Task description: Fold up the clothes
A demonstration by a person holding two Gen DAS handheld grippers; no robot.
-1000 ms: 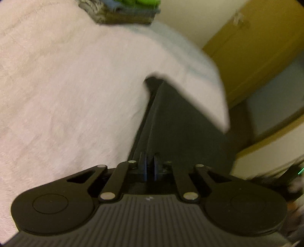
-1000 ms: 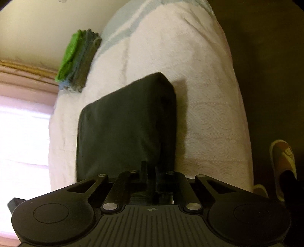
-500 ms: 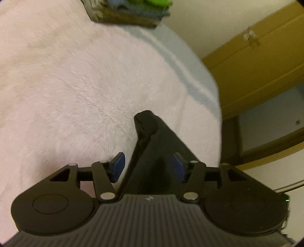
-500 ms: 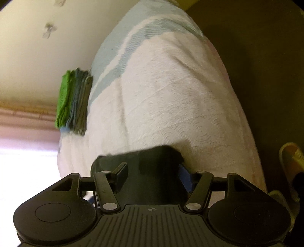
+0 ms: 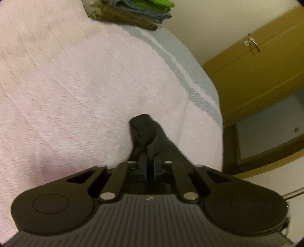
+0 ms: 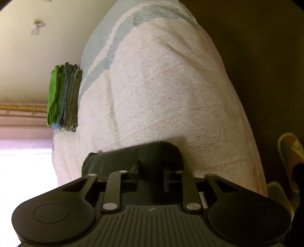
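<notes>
A dark grey garment [image 5: 145,129] lies folded on the pale pink bedspread [image 5: 76,91]. In the left wrist view my left gripper [image 5: 149,168] is shut on a bunched corner of it, and the cloth rises in a peak just past the blue pads. In the right wrist view the same garment [image 6: 152,152] is a thick folded roll across the fingers. My right gripper [image 6: 152,173] is closed onto that roll, with its jaws held partly apart by the thick cloth. Most of the garment is hidden under the gripper bodies.
A stack of folded cloths [image 5: 133,9], green on top, sits at the far end of the bed [image 6: 62,96]. The bedspread [image 6: 161,91] has a light blue striped border. A yellow door [image 5: 256,66] stands beyond the bed's corner. A slipper [image 6: 290,150] is on the dark floor at right.
Both grippers held the garment a second ago, opened half a second ago, and have shut again on its folded edge. Far less of the garment shows than before.
</notes>
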